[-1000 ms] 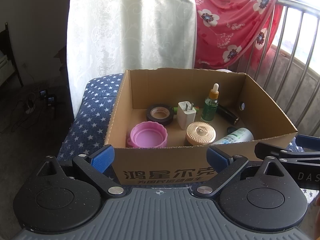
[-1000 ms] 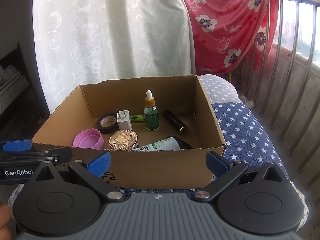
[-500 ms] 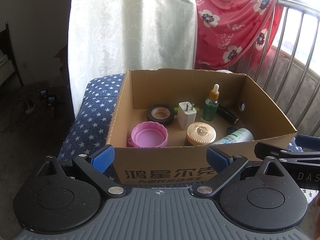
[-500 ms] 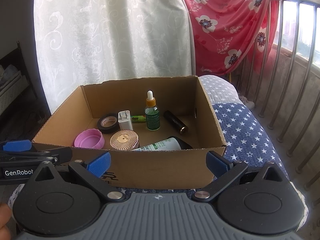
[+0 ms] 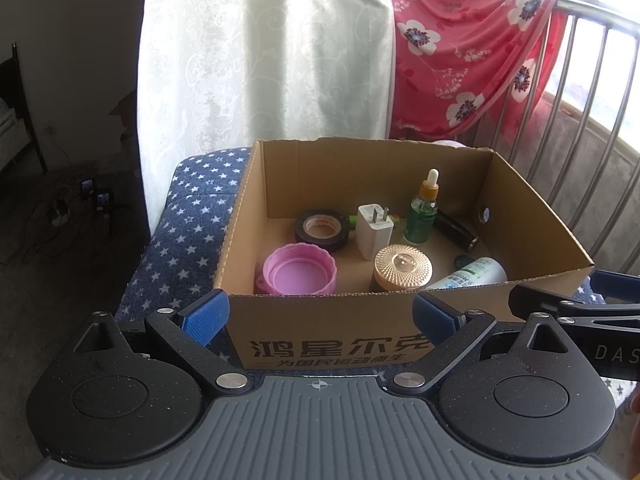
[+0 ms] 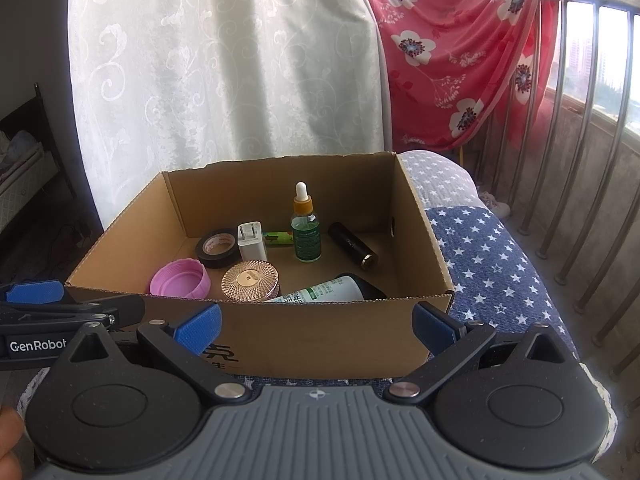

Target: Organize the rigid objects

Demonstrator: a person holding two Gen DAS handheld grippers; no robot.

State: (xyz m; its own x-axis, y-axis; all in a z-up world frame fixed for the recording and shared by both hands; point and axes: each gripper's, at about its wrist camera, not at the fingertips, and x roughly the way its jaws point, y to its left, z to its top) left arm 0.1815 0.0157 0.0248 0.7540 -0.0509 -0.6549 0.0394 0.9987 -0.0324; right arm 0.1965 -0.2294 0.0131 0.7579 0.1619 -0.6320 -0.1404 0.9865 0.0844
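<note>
Left gripper (image 5: pixel 320 316) level, jaws spread wide, blue pads (image 5: pixel 205 315) empty. Right gripper (image 6: pixel 316 324) level beside it, jaws just as wide, nothing between its pads (image 6: pixel 199 326). Each sees the other's fingers at its frame edge. A fingertip (image 6: pixel 10 436) shows bottom left.

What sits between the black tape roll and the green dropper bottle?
The white charger plug, upright, between tape roll and dropper bottle; clearest in the left wrist view.

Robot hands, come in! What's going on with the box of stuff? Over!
Left tongs open, empty. Right tongs open, empty. Cardboard box just ahead, dropper bottle upright inside. Nothing blocking.
</note>
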